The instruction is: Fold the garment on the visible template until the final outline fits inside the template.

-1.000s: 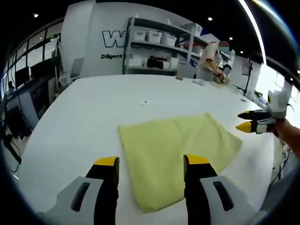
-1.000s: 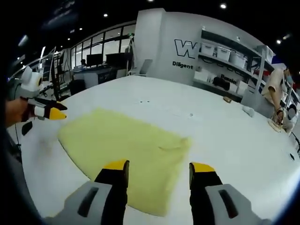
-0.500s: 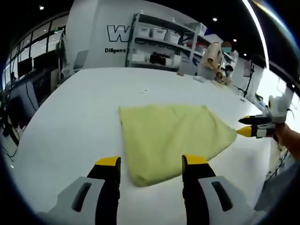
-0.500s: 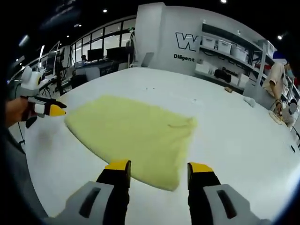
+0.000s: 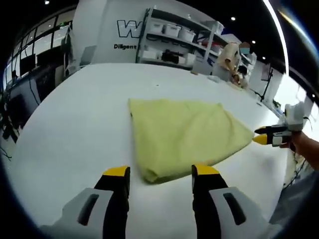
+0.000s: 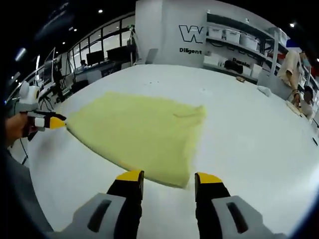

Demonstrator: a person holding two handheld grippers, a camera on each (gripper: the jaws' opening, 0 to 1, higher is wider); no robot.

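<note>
The yellow garment is lying folded flat on the white tabletop. Both the left gripper and right gripper are hovering with fingers parted, holding nothing. The cloth looks light and limp, best pinched at corners.

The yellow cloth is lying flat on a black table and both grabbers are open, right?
Not quite: the table is white, not black, as the left gripper view shows. The yellow cloth does lie flat on it, and the left gripper and right gripper are both open.
</note>
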